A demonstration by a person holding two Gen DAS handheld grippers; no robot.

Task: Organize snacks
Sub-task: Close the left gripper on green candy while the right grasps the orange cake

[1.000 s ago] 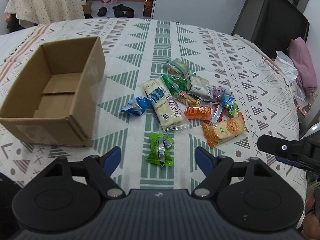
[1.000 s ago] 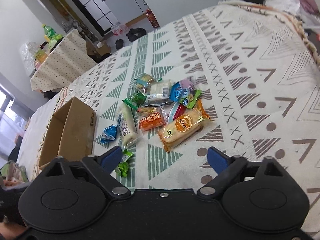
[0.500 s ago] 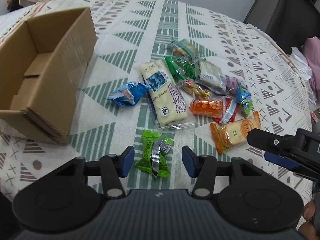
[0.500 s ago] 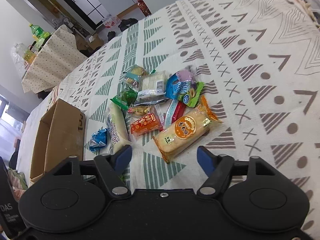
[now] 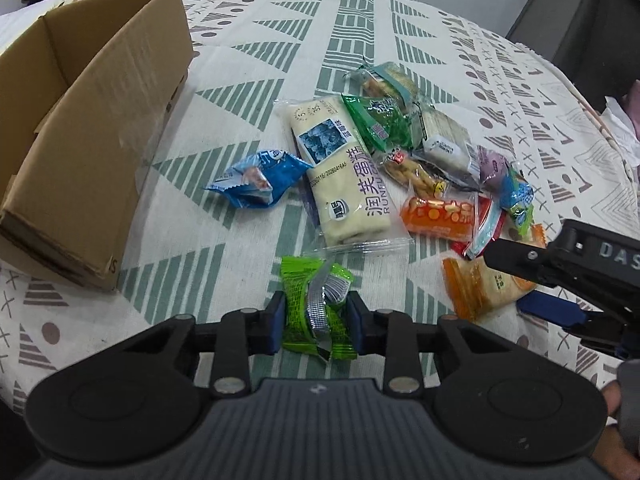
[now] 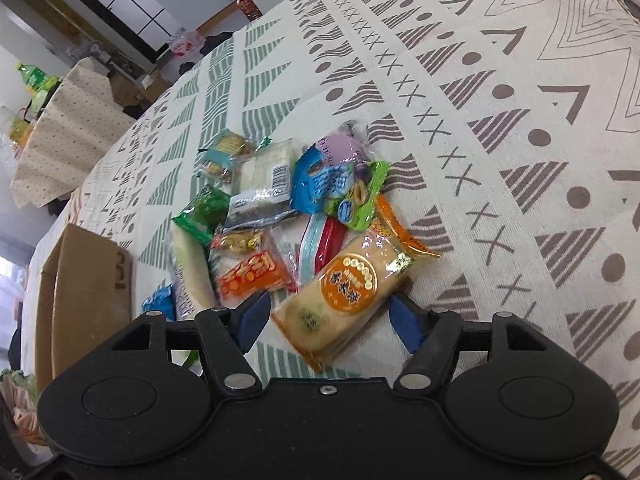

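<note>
Cardboard box point(image 5: 80, 128): open top, tablecloth point(image 5: 400, 32) under it; the part of its interior in view holds no snack, so nothing appears filed yet.

Left gripper point(image 5: 316, 320): pads narrowed onto the lime-green packet point(image 5: 316, 308), just right of the box's near corner; packet appears to lie on the cloth, not lifted.

Right gripper point(image 6: 326, 320): jaws wide, set either side of the orange-label cracker pack point(image 6: 344, 300), well right of the box; no squeeze visible.

Remaining loose, all right of the box: blue packet point(image 5: 256, 178) nearest it, long white cake bar point(image 5: 340, 176), orange jelly pack point(image 5: 440, 216), and a heap of small wrappers beyond.

Judged progress: opening stage, first two picks pending, whole pile left
</note>
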